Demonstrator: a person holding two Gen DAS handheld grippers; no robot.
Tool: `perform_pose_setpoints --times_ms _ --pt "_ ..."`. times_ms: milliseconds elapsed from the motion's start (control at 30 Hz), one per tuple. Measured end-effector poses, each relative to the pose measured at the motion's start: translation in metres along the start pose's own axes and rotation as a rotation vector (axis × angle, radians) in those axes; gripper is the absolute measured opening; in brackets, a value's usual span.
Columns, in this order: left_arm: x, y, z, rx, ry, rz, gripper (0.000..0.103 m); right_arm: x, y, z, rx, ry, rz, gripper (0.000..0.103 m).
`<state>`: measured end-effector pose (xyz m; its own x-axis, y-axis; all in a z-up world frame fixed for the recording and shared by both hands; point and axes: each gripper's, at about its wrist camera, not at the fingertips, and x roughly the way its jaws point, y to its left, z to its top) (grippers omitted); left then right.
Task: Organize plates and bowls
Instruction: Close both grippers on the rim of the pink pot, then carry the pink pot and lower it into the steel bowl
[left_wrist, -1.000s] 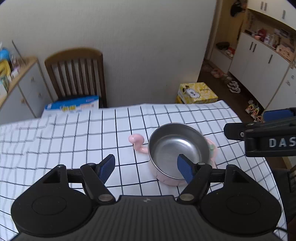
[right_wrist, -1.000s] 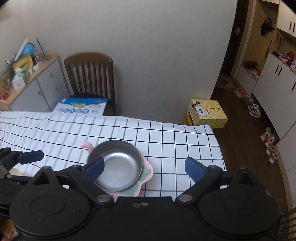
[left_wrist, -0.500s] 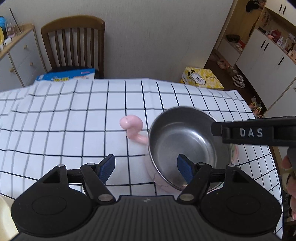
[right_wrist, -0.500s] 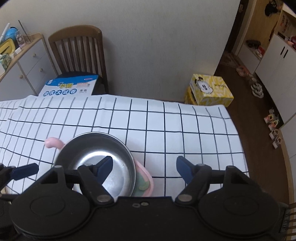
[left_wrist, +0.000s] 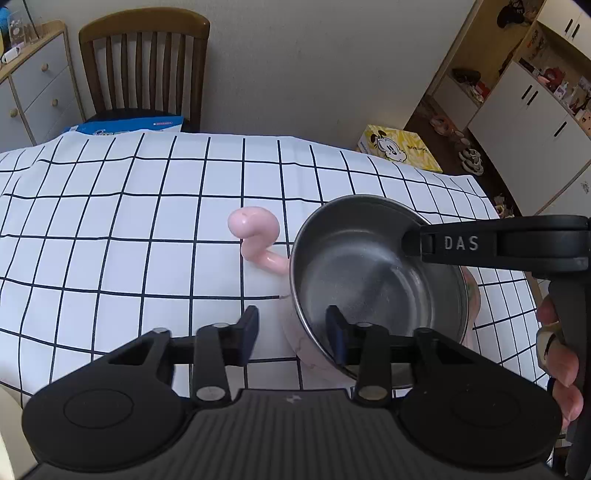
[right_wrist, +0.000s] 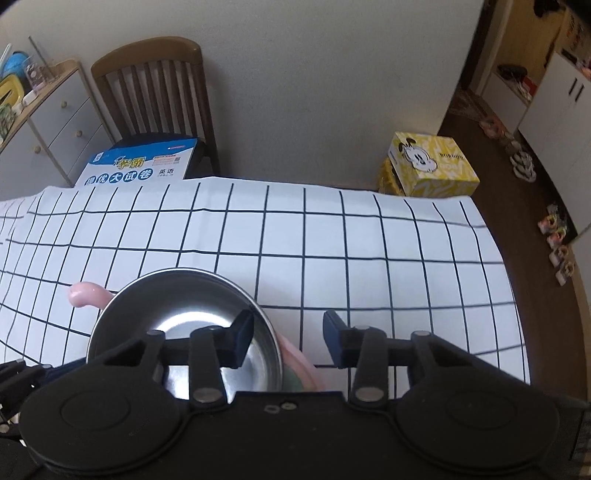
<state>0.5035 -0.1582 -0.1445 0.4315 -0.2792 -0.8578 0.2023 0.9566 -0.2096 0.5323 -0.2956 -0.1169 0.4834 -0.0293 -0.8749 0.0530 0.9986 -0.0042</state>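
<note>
Presently, a steel bowl (left_wrist: 376, 284) sits in a pink flamingo-shaped plate (left_wrist: 258, 240) on the checked surface (left_wrist: 110, 229). The left tool (left_wrist: 291, 332) straddles the bowl's near-left rim, one finger inside and one outside; its jaws have just been closing, and pad contact cannot be told. The right tool (right_wrist: 288, 334) likewise straddles the bowl's right rim, jaws just narrowed.

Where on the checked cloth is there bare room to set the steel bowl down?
The cloth is bare left of the pink flamingo-shaped piece, out to the chair side. A second bare patch lies right of the steel bowl, toward the table edge by the yellow box. It is crowded around the bowl, where the left gripper and right gripper straddle its rim.
</note>
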Motion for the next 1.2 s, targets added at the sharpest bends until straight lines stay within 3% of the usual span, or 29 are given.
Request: perform_pose_setpoints --times_ms 200,433,867,1200 --pt "-0.003 -0.001 0.002 0.013 -0.004 -0.024 0.022 -0.001 0.013 0.001 -0.063 -0.007 -0.003 0.022" --pt "-0.008 0.001 -0.001 0.048 -0.005 -0.005 0.014 -0.013 0.021 -0.003 -0.113 -0.009 -0.005 0.014" --pt "-0.035 0.011 -0.029 0.024 0.021 0.02 0.008 -0.054 0.045 -0.036 -0.122 0.005 -0.023 0.009" --pt "-0.086 0.01 -0.068 0.041 0.009 0.027 0.006 -0.1 0.057 -0.076 -0.104 0.018 -0.034 0.008"
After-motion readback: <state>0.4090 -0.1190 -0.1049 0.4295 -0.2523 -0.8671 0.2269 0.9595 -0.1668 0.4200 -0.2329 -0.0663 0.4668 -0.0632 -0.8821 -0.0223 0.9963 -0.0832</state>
